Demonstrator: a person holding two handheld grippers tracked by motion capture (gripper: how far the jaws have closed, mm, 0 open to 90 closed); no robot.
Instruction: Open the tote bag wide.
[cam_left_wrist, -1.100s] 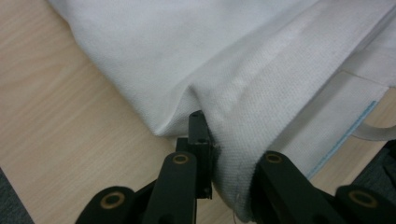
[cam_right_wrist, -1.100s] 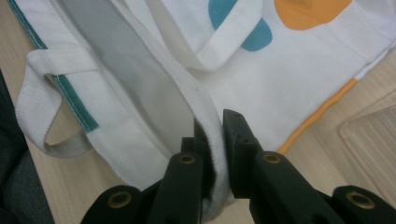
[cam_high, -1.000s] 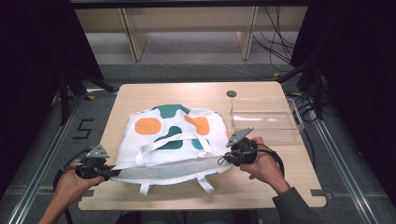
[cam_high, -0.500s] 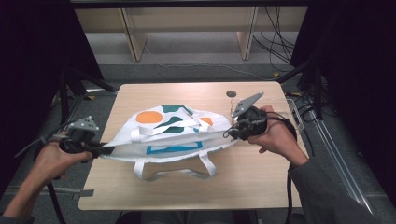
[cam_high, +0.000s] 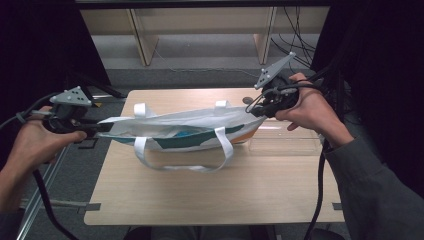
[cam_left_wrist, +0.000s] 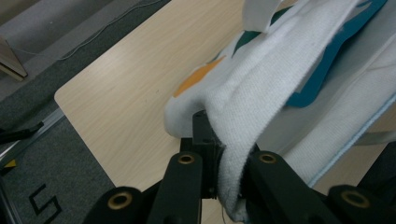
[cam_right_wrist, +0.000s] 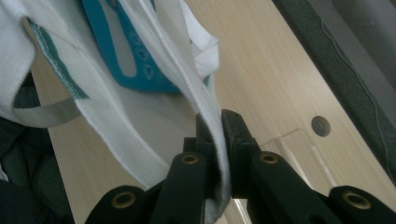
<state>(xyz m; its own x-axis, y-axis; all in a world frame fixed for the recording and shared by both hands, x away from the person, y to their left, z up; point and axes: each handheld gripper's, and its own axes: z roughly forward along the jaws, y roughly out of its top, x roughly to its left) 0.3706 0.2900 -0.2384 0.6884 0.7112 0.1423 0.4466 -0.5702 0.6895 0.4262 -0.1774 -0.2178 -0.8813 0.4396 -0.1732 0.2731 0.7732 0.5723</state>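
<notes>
A white tote bag (cam_high: 190, 127) with teal and orange shapes hangs stretched above the wooden table (cam_high: 210, 190), its handles drooping. My left gripper (cam_high: 102, 127) is shut on the bag's left edge, and my right gripper (cam_high: 252, 110) is shut on its right edge. In the left gripper view the white cloth (cam_left_wrist: 261, 93) runs down between the black jaws at the left gripper (cam_left_wrist: 224, 161). Over in the right gripper view a thin fold of the bag (cam_right_wrist: 140, 70) is pinched between the jaws at the right gripper (cam_right_wrist: 217, 128). The left jaws have just been closing on the cloth.
A clear plastic tray (cam_high: 285, 140) lies on the table under the bag's right end. A small round hole (cam_right_wrist: 321, 126) sits in the tabletop near the far right corner. Wooden shelving and cables stand behind the table. Black cables trail from both grippers.
Both grippers have risen and moved away from me, lifting the bag off the table by its two ends. It lay flat a second ago and now hangs stretched between them.
</notes>
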